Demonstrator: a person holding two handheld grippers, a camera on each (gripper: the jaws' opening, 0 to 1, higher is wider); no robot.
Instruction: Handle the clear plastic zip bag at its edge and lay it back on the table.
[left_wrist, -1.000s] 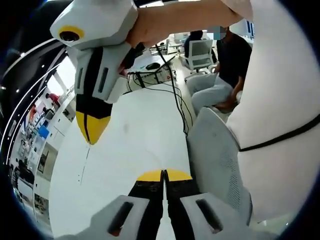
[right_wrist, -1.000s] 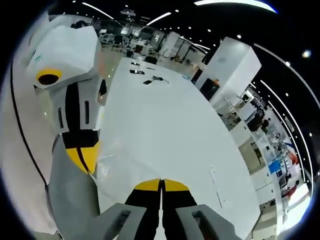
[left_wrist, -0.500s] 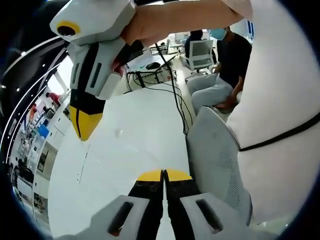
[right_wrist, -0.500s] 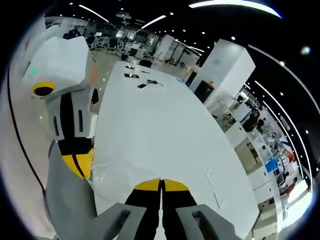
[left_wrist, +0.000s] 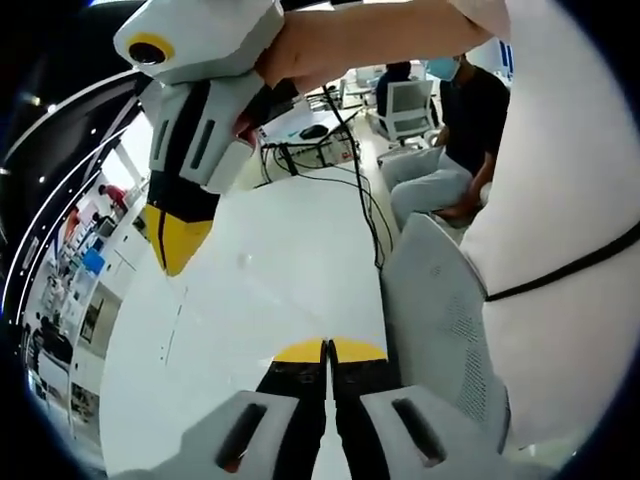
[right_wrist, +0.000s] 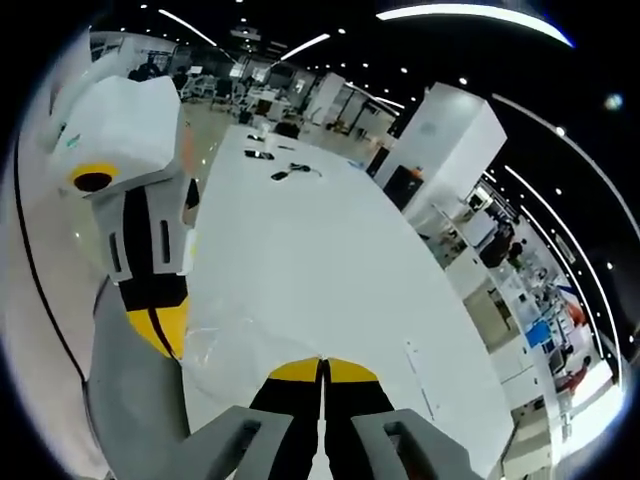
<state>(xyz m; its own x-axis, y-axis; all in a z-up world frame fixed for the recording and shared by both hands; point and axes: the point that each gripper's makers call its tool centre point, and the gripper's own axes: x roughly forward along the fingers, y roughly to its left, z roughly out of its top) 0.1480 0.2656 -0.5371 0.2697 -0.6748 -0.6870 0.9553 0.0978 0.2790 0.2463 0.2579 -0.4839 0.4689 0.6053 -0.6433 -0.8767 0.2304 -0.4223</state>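
Right claw (right_wrist: 322, 368): jaws pressed together at 6 o'clock of the right gripper view, yellow tips meeting on the near edge of the clear plastic zip bag (right_wrist: 235, 345), which spreads wrinkled toward 9 o'clock, low over the white surface (right_wrist: 330, 250). Left claw (right_wrist: 158, 330): enters that view at 8 o'clock, jaws likewise closed, tip at the bag's far edge; judged a two-point hold that keeps the film stretched flat for laying down. Left claw (left_wrist: 327, 352) in its own view: jaws together at 6 o'clock, film between them too thin and clear to make out; the right claw (left_wrist: 178, 240), held in a hand (left_wrist: 330, 45), hangs at 10 o'clock, shut. Whether the bag touches the surface cannot be told. Grey chair back (left_wrist: 440, 320) at 4 o'clock, partly cut off by a white garment. Farther: small dark items (right_wrist: 285, 170) on the surface, unidentifiable; a seated person (left_wrist: 450, 140) at 1 o'clock.
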